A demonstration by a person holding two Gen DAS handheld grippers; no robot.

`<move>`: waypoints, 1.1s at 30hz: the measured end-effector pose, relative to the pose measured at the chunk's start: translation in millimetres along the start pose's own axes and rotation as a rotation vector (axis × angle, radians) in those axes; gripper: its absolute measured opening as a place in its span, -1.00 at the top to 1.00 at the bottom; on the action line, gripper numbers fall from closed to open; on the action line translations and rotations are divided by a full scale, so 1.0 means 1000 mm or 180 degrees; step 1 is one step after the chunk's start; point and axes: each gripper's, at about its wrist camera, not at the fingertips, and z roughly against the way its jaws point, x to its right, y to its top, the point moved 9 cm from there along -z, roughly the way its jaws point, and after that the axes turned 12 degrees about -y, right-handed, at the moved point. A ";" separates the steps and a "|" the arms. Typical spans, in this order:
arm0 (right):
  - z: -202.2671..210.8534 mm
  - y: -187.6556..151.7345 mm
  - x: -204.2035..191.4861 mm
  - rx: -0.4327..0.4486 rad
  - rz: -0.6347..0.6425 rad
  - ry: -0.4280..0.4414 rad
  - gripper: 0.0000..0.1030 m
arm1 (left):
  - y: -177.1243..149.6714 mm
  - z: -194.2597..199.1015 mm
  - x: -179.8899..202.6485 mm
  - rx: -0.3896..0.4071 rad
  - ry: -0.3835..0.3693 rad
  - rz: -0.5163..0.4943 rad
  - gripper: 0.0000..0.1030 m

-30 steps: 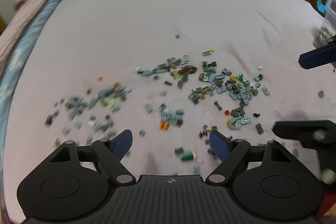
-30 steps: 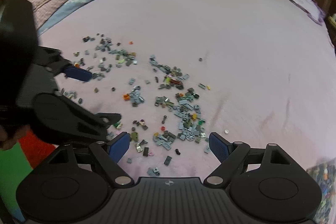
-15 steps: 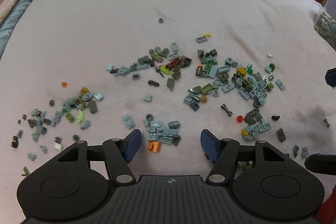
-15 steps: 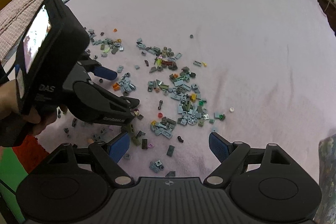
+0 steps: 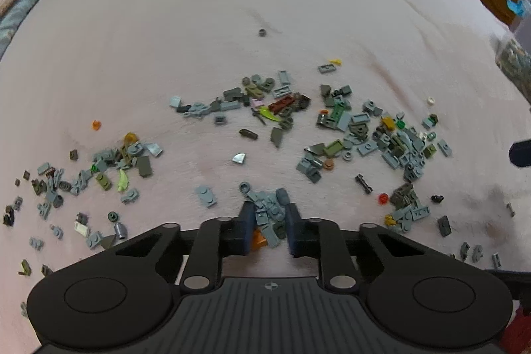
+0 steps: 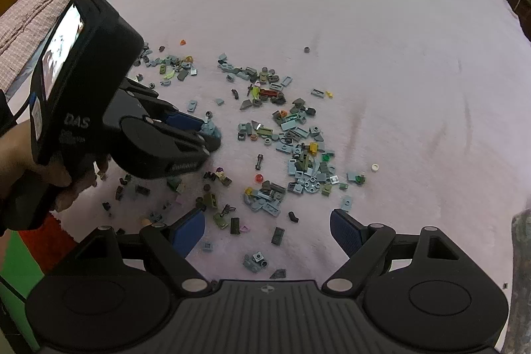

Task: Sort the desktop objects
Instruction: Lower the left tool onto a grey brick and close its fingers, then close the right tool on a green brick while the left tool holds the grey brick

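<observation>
My left gripper [image 5: 267,226] has dropped onto the bed and its jaws have just been closing, now pinching a small clump of grey bricks [image 5: 269,210] at six o'clock of the scatter. These bits are light, hard and slippery, so some may spill; my right gripper [image 6: 267,232] hangs wide open, empty.

Soft, even indoor light falls on the pink bedspread [image 5: 232,5], with faint shadows under the small bricks [image 5: 381,138]. Fisheye curvature bends the bedspread's edges strongly. The left wrist view is slightly blurred toward its left and right edges; the right wrist view is sharper.
</observation>
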 end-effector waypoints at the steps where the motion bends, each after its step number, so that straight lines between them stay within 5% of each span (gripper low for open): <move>1: -0.001 0.001 -0.001 0.0000 0.0006 0.0004 -0.64 | -0.001 0.001 -0.001 0.0008 -0.0012 0.0019 0.68; 22: -0.049 0.054 -0.014 0.0196 0.0010 0.0016 -0.63 | -0.018 0.054 -0.023 0.0317 0.0069 0.0340 0.69; 33: -0.099 0.071 -0.027 0.0122 -0.0210 -0.0032 -0.06 | -0.006 0.067 -0.028 0.0386 0.0069 0.0411 0.69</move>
